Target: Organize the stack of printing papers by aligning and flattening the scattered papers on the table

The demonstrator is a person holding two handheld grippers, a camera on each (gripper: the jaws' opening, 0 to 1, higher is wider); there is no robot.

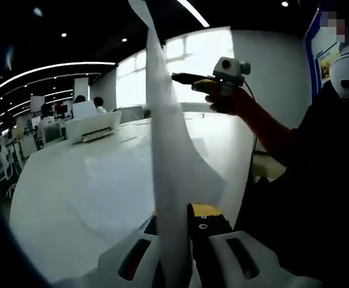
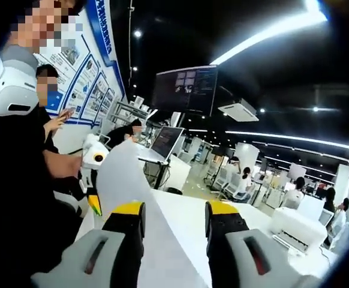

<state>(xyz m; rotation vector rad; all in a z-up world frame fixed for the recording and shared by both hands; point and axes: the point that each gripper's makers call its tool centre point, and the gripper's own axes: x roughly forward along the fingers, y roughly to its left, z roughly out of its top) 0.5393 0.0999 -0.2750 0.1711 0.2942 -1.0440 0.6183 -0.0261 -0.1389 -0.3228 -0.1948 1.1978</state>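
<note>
One thin white paper sheet [image 1: 168,174] curves upright above the glossy counter [image 1: 72,192], pinched in my left claw [image 1: 183,240]. My right claw [image 2: 174,225] gapes wide beside the sheet.

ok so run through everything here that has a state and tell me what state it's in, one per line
paper sheet: lifted off the table, standing upright, curved
left gripper: shut on the paper sheet's lower edge
right gripper: open, jaws apart, paper between them without clear contact
printer: resting on the white table, paper in its tray
laptop: lid open
</note>
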